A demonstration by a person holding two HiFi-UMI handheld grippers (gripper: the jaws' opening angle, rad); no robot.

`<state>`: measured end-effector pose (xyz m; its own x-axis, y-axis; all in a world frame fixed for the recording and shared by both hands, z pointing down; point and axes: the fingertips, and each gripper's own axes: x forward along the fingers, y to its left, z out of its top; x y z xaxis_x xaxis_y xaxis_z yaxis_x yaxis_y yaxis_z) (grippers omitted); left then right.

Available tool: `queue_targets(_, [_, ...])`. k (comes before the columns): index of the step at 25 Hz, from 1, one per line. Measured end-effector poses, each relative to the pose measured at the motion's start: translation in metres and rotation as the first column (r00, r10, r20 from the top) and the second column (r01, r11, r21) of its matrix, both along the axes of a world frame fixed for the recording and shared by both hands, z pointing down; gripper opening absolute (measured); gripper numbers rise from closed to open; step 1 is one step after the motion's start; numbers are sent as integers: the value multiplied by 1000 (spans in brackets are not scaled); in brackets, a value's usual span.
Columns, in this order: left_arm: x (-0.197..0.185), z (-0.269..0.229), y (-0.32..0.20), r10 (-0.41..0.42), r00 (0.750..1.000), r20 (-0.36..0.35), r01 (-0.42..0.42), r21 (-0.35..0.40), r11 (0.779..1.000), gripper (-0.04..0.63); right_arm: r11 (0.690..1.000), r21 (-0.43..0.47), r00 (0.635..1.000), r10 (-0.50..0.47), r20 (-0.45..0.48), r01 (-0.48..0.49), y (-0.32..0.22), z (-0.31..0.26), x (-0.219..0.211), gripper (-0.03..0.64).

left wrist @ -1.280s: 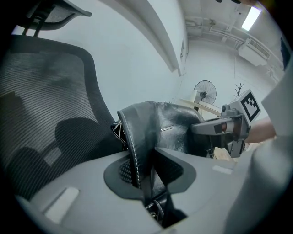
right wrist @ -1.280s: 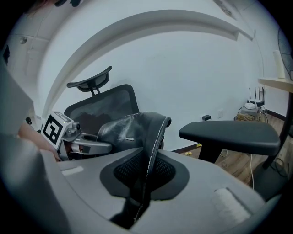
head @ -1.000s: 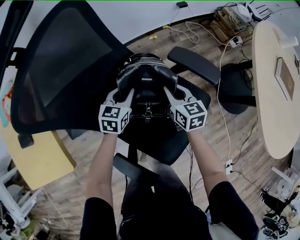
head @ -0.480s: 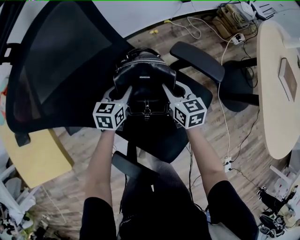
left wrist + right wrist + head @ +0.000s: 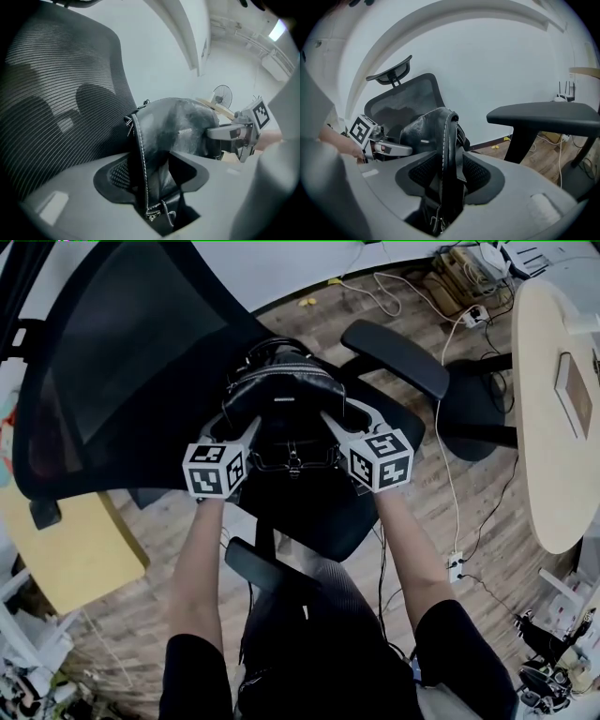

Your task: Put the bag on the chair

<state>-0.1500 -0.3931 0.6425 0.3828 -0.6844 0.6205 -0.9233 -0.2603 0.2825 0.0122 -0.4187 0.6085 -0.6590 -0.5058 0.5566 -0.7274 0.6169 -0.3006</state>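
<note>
A black leather bag stands upright on the seat of a black mesh office chair, against its backrest. My left gripper is at the bag's left side and my right gripper at its right side. Both have just been opening. In the left gripper view the bag's stitched side edge stands between the jaws of the left gripper, with pad showing beside it. In the right gripper view the bag's other edge runs between the spread jaws of the right gripper, gaps on both sides.
The chair's armrests flank the seat. A beige table stands at the right, with a dark chair base and cables on the wood floor. A yellow surface lies at the left.
Both pairs of jaws have spread apart from the bag's sides. The left gripper has sunk and drifted a little left. The bag sits slightly lower on the seat.
</note>
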Motion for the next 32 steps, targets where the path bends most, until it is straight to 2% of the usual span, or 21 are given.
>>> queue_targets(3, [-5, -1, 8, -14, 1000, -6, 14, -19, 1000, 260, 1000, -14, 1000, -14, -8, 13, 9, -2, -1, 178])
queue_targets(10, [-3, -4, 26, 13, 1000, 13, -12, -12, 1000, 287, 999, -37, 1000, -16, -17, 15, 32, -3, 5, 184])
queue_targets(16, [-5, -11, 39, 18, 1000, 3, -18, 1, 1000, 290, 999, -23, 999, 34, -18, -34, 44, -13, 14, 195])
queue_targets(20, [-7, -23, 51, 44, 999, 25, -45, 28, 999, 256, 997, 17, 997, 80, -10, -80, 52, -31, 24, 195])
queue_targets(27, [-13, -51, 71, 27, 1000, 3, -28, 76, 997, 239, 991, 27, 992, 128, 13, -128, 73, -50, 32, 183])
queue_targets(32, [-20, -84, 94, 13, 1000, -11, -12, 128, 992, 176, 987, 29, 987, 155, 41, -156, 90, -71, 33, 170])
